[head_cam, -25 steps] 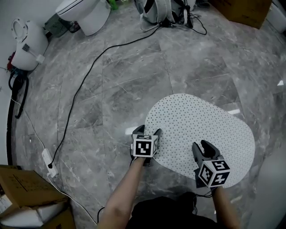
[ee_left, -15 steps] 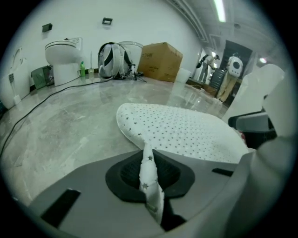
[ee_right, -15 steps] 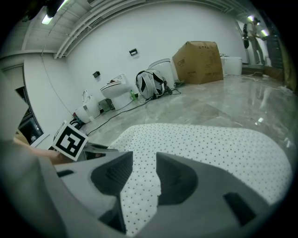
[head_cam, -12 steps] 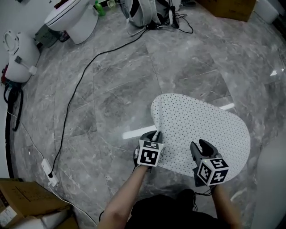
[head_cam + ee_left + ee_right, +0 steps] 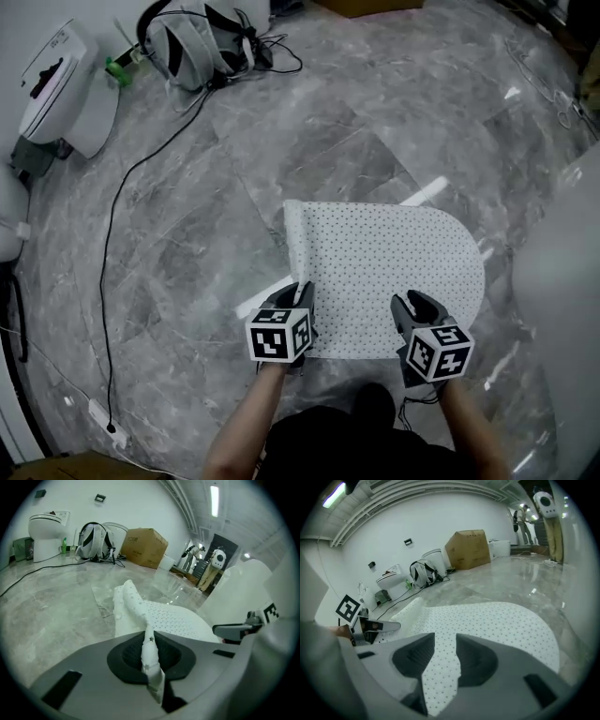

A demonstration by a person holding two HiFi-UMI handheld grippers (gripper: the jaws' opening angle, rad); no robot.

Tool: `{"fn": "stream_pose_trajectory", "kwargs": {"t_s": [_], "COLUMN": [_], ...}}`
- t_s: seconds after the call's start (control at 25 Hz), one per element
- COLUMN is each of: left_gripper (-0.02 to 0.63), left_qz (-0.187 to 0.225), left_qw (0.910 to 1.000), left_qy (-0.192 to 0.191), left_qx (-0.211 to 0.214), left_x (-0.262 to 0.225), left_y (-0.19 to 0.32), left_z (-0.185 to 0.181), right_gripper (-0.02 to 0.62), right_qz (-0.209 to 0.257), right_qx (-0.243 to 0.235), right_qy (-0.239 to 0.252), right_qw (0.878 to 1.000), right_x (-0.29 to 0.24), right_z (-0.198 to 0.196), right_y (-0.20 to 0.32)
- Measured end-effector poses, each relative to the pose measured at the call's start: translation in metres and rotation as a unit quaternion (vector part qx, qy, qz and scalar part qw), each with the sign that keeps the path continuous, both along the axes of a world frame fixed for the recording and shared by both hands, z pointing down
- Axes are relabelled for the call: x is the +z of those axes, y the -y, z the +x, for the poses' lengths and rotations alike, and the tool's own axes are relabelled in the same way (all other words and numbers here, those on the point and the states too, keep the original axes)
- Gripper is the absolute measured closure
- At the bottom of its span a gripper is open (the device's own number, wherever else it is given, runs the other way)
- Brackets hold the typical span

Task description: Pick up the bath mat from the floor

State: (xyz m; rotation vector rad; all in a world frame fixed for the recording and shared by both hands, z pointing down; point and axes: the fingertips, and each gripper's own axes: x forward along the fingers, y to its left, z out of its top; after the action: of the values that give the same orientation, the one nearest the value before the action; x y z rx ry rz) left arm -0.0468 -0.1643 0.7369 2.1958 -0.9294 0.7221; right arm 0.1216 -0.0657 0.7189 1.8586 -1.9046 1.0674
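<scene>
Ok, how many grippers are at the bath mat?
2. The left gripper is shut on the bath mat's near-left edge; the right gripper, at the near edge further right, has jaws closing with the mat between them.

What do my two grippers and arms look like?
Both the left gripper and the right gripper are dark grey two-jaw tools, each topped by a white cube with black square markers; black textured pads line the jaws. The right one's jaws are closing with the bath mat between them. The forearms are bare, no sleeves.
</scene>
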Motion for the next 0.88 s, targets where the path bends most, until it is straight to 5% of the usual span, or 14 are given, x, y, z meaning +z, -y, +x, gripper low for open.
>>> {"fn": "stream_pose_trajectory", "kwargs": {"t_s": [0.2,0.6,0.88], "left_gripper": [0.583,0.583,0.583], "left_qz": [-0.015,-0.026,-0.033], "left_qw": [0.9982,0.9938,0.9898], "left_qy": [-0.011,-0.025,-0.03], "left_qx": [0.057,0.106,0.135], "left_x": [-0.003,0.0,0.002], "left_y": [-0.017,-0.054,-0.07], "left_z": [0.056,0.145,0.181], "right_gripper": [0.454,0.457,0.455], "right_qz": [-0.006,-0.02,-0.083], "right_qx": [0.07,0.201,0.218], "right_qy": [-0.013,-0.035,-0.048], "right_qw": [0.997,0.979,0.971], "right_x": [-0.001,-0.002,0.035], "right_z": [0.052,0.162,0.21], "right_y": [-0.039,-0.129,-0.154]}}
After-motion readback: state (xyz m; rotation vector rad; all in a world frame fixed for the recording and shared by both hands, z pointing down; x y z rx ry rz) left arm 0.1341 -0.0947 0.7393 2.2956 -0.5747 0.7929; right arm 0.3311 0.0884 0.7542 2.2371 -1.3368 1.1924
